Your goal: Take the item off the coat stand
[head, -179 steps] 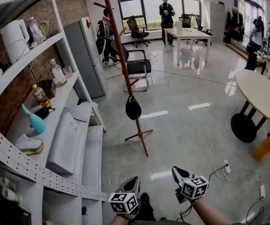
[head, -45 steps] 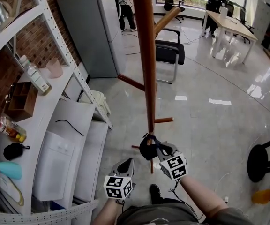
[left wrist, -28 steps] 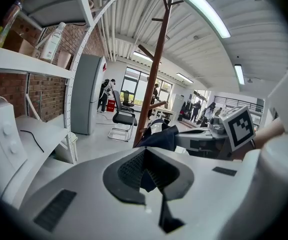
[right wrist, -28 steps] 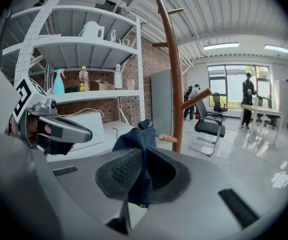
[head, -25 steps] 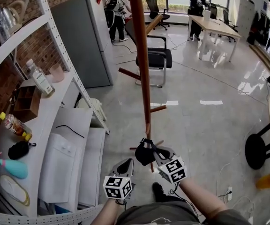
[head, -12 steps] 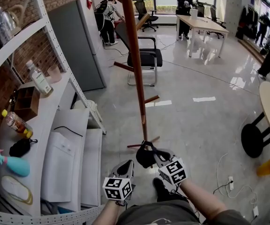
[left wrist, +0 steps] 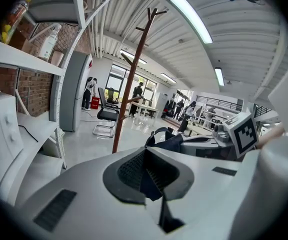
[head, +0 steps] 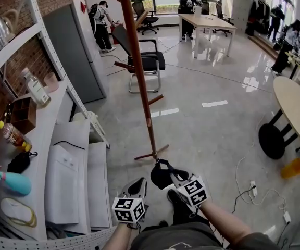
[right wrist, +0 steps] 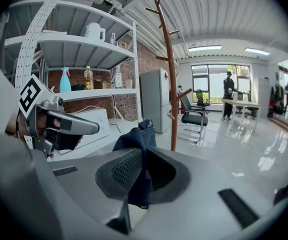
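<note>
Shows a dark cloth cap (head: 162, 174) clamped in the right tool (head: 175, 179), low in front of the body, above the floor (head: 212, 134), near the foot of the wooden coat stand (head: 138, 82) but apart from it and touching no peg. Seen along the right tool (right wrist: 143, 170) in its own view: jaws drawn nearly together on a thin fold of the cap (right wrist: 136, 141), the rest bunching above the pads and drooping a little below them. Shows the left tool (head: 138, 187) just beside, jaws closed pad to pad and holding nothing; confirmed in the left gripper view, where the left tool (left wrist: 146, 170) points toward the cap (left wrist: 166, 140) close ahead. Judged light and limp: sags and folds under its own weight, so unlikely to strain the grip, yet liable to slide out if only a loose edge is pinched. Judged neither fragile nor slippery, given woven cloth against ribbed pads. Best taken by a doubled fold or by a stiffer brim, if present; cannot tell from these views where a brim lies. Calls for keeping the hanging cloth clear of the lower peg (head: 155, 99) during carrying.
</note>
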The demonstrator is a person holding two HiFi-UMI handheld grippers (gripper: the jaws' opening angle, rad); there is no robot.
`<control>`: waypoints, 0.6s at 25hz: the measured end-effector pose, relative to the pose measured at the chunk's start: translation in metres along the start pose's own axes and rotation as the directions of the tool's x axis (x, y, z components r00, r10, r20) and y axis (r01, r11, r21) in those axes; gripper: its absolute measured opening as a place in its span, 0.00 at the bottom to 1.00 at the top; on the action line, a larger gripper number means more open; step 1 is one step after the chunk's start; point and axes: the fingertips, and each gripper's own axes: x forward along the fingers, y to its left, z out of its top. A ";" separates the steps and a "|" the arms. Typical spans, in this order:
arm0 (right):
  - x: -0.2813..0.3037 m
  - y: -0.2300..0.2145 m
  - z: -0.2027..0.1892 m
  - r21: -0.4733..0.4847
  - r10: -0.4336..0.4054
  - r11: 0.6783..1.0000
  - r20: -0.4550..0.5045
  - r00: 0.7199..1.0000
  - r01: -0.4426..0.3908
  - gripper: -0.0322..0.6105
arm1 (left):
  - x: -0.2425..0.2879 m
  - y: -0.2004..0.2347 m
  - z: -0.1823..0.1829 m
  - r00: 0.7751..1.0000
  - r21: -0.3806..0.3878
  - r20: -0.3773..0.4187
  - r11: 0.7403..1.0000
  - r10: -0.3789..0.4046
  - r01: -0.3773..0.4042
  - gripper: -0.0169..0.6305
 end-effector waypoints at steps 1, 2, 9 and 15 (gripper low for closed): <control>-0.006 0.001 -0.003 0.008 -0.011 1.000 0.001 1.000 0.011 0.10 | -0.003 -0.003 -0.001 1.000 0.003 0.000 1.000 -0.008 0.008 0.04; -0.011 0.002 -0.006 0.016 -0.022 1.000 0.002 1.000 0.022 0.10 | -0.005 -0.005 -0.002 1.000 0.007 0.001 1.000 -0.016 0.016 0.04; -0.041 0.010 -0.022 0.059 -0.078 0.995 0.001 0.997 0.078 0.10 | -0.021 -0.021 -0.005 0.998 0.029 0.002 0.998 -0.060 0.060 0.04; -0.062 0.018 -0.025 0.072 -0.104 0.992 0.005 0.995 0.103 0.10 | -0.032 -0.025 -0.009 0.997 0.013 0.010 0.997 -0.071 0.071 0.04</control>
